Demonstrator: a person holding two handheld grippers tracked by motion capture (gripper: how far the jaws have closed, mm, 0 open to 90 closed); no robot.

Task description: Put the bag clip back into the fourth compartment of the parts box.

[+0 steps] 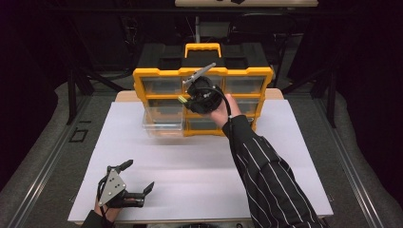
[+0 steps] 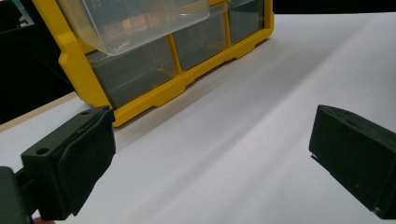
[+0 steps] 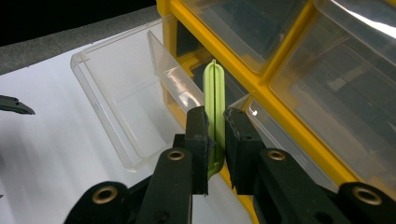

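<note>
Left tongs (image 1: 138, 178): spread wide with nothing between the pads, low over the near left part of the white counter (image 1: 190, 180), well apart from the yellow organizer (image 1: 202, 73).
Right tongs (image 3: 215, 133): pressed together on a slim light-green stick (image 3: 215, 95), raised in front of the organizer's middle.
Green stick: upright between the pads, its tip above the open clear drawer (image 3: 121, 107).
Clear drawer: pulled out of the organizer's left column, over the counter.
Organizer: at the far edge of the counter, handle (image 1: 203, 47) on top, other drawers pushed in.
</note>
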